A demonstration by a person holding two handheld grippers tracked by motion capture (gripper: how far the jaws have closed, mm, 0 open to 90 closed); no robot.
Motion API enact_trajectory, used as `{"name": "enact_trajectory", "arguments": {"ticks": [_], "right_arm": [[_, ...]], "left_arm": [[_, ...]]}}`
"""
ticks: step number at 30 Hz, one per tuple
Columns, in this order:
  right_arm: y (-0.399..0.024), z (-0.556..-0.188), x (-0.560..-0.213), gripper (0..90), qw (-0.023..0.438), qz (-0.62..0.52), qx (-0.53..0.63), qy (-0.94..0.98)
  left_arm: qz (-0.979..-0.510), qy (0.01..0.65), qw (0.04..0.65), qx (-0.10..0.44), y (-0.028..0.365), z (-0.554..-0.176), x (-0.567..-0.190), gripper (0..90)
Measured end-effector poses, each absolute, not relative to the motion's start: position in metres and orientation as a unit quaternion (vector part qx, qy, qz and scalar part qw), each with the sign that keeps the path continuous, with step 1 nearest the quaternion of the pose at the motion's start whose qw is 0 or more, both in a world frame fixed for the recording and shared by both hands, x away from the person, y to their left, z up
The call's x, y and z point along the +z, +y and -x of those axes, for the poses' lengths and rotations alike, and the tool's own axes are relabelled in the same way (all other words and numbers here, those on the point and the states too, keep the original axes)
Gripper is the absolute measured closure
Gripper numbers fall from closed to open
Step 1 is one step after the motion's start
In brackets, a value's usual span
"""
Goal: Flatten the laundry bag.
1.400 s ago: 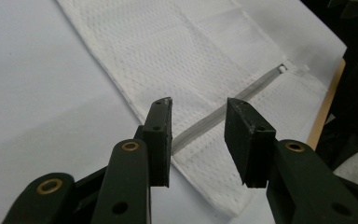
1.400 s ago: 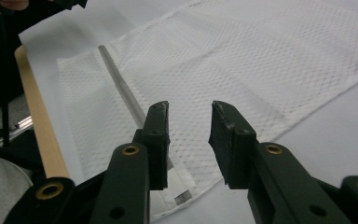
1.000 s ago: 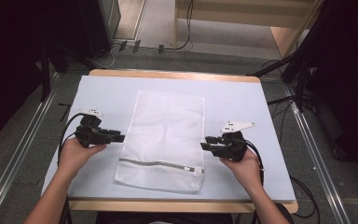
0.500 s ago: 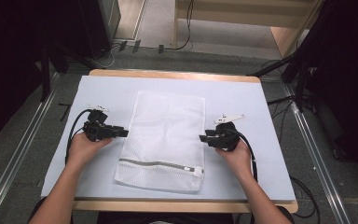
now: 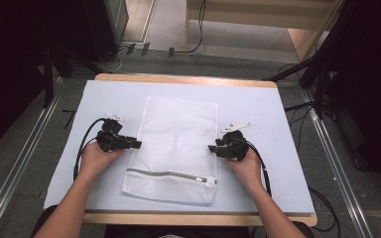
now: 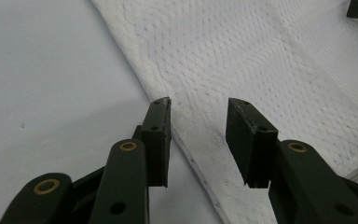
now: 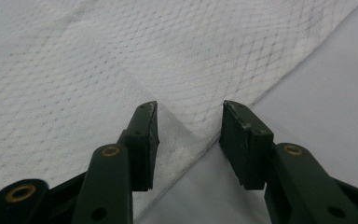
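A white mesh laundry bag lies flat in the middle of the table, its grey zipper running across the near end. My left gripper sits at the bag's left edge, open, with that edge between its jaws. At the bag's right edge my right gripper is open too, and the mesh hem lies between its jaws. Both grippers rest low on the table, each held by a hand.
The table has a pale blue mat with a wooden rim. Black cables trail from each gripper. Metal rails run along both sides, and dark equipment stands at the far left and right.
Both grippers have moved forward along the bag's sides and inward, so their open jaws now straddle the bag's left and right edges.
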State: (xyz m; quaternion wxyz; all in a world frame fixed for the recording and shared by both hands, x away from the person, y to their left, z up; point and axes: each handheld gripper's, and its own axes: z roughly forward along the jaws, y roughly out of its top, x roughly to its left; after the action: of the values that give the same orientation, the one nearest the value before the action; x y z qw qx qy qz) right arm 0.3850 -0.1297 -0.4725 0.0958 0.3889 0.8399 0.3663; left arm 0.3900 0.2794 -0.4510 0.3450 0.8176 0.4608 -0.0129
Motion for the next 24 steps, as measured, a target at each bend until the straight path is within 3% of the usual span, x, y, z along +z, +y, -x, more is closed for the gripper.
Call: {"name": "enact_trajectory", "arguments": {"ticks": [6,14,18,24], "right_arm": [[-0.127,-0.384,-0.473,69.9,0.114,-0.391,0.359,0.84],[-0.127,-0.387,-0.473,89.5,0.109,-0.417,0.357,0.829],[-0.127,-0.391,-0.47,90.0,0.1,-0.421,0.351,0.831],[-0.127,-0.404,-0.468,90.0,0.092,-0.424,0.348,0.831]], "left_arm": [[-0.819,0.459,0.345,-0.009,0.275,-0.388,-0.453,69.7],[-0.818,0.462,0.342,-0.031,0.27,-0.389,-0.456,89.9],[-0.806,0.474,0.35,-0.053,0.275,-0.392,-0.457,90.0],[-0.799,0.477,0.365,-0.036,0.275,-0.395,-0.449,90.0]]}}
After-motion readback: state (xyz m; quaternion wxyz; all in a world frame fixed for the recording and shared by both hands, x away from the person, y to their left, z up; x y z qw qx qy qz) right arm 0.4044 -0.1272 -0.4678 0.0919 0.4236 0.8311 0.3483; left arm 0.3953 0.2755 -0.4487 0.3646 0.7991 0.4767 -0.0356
